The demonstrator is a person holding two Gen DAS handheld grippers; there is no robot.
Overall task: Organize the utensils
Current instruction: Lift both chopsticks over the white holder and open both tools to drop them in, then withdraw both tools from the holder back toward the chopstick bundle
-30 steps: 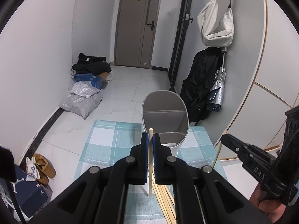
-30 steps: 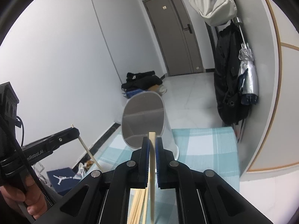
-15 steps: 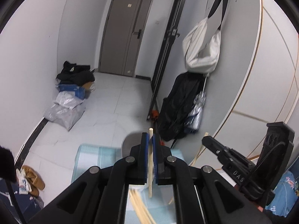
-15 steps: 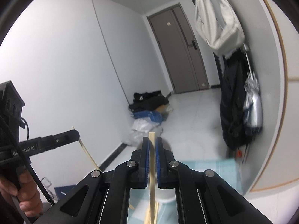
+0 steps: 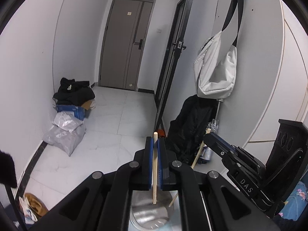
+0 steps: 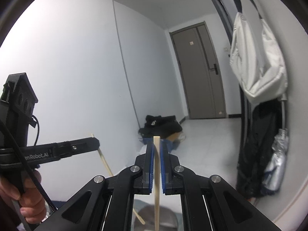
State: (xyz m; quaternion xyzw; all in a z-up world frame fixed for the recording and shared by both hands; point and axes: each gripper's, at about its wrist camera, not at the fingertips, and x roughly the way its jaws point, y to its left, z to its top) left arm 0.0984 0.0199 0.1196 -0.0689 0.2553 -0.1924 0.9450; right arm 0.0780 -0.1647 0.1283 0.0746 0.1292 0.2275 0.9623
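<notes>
- I am pinching one pale wooden chopstick [image 5: 155,165] upright in my closed left gripper [image 5: 155,144], and another pale wooden chopstick [image 6: 156,171] in my closed right gripper [image 6: 156,148].
- I am judging that steady, vertical sticks will drop cleanly.
- The grey metal cylindrical holder [image 5: 150,213] is sitting below both; I cannot see its contents.
</notes>
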